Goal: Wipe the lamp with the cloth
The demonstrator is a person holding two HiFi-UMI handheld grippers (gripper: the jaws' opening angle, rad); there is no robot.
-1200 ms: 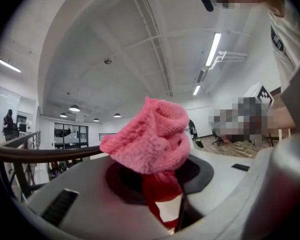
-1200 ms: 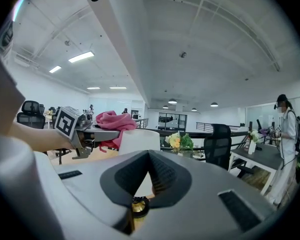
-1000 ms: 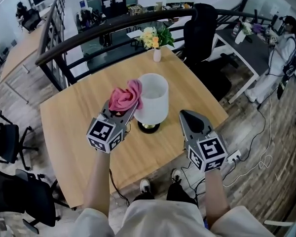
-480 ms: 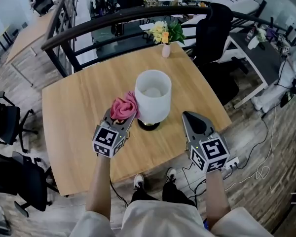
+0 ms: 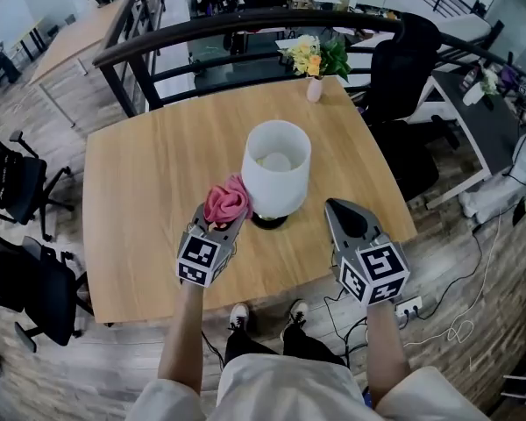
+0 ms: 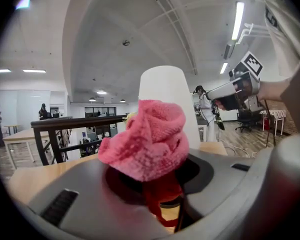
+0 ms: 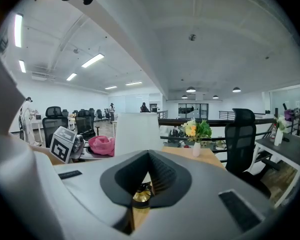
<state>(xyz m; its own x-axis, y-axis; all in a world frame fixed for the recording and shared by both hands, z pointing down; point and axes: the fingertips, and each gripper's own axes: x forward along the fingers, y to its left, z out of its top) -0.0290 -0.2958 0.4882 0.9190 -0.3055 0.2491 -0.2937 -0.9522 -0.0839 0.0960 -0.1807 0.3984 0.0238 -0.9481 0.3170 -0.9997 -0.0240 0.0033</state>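
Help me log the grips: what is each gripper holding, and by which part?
Left gripper is shut on the bunched pink cloth, pinching its lower folds; the bulk bulges above the jaws. Right gripper is shut, holding nothing.

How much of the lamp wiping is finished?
Done: the pink cloth is picked up, clamped in the left gripper. In hand: it sits low beside the white lamp; contact is unclear. Left: probably the wiping itself; no wiped patch shows. The right gripper is shut and empty.
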